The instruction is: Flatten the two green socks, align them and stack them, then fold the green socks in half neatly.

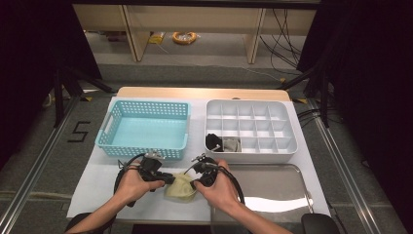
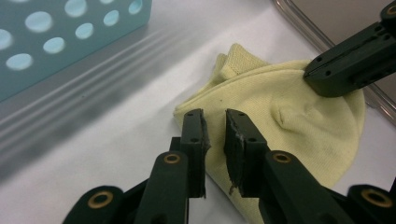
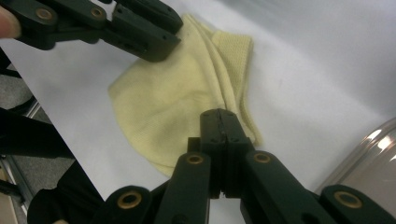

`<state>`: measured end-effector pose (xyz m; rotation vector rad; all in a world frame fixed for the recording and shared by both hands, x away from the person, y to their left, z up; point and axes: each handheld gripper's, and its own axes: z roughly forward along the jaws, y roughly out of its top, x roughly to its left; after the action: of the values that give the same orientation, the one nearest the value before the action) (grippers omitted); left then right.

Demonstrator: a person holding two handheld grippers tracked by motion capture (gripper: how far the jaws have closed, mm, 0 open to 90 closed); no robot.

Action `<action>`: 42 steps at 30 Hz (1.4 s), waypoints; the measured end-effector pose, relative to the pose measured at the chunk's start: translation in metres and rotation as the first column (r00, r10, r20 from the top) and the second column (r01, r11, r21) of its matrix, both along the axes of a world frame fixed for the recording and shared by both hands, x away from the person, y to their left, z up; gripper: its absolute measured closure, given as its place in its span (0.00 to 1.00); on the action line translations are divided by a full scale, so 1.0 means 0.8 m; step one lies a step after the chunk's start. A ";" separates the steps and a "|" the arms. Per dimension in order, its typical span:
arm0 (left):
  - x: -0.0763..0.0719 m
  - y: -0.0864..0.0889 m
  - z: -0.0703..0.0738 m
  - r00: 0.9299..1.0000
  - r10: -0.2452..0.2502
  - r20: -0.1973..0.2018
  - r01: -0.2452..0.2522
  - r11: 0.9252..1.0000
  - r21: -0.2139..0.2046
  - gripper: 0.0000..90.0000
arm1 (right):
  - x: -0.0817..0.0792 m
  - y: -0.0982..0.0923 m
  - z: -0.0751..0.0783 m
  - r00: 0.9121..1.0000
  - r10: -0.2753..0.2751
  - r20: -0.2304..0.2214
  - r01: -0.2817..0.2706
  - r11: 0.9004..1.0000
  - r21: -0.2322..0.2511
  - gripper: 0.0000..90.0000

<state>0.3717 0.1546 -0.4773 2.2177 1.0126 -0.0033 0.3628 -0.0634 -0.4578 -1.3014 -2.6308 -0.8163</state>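
A pale yellow sock (image 1: 181, 188) lies folded on the white mat near the table's front edge. My left gripper (image 1: 167, 178) comes at it from the left. In the left gripper view its jaws (image 2: 215, 122) stand a narrow gap apart over the sock's (image 2: 289, 121) near edge, with smooth cloth showing in the gap. My right gripper (image 1: 195, 183) meets the sock from the right. Its jaws (image 3: 219, 113) are pressed together at the sock's (image 3: 173, 98) ribbed edge. Creases gather at its tip (image 2: 322, 77) in the left gripper view.
A turquoise perforated basket (image 1: 146, 127) stands behind the left hand. A white divided box (image 1: 251, 127) at the back right holds a black and a grey item in its near left cells. A metal tray (image 1: 272, 187) lies just right of the right hand.
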 end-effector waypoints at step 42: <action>-0.006 0.031 0.010 0.985 0.168 -0.023 -0.169 0.964 -0.205 0.53 | 0.005 -0.027 0.037 0.996 -0.066 0.065 0.059 0.992 0.111 0.97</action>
<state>0.3668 0.1792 -0.4695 1.9403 1.1481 -0.0365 0.3669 -0.0846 -0.4283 -1.3565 -2.5669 -1.0167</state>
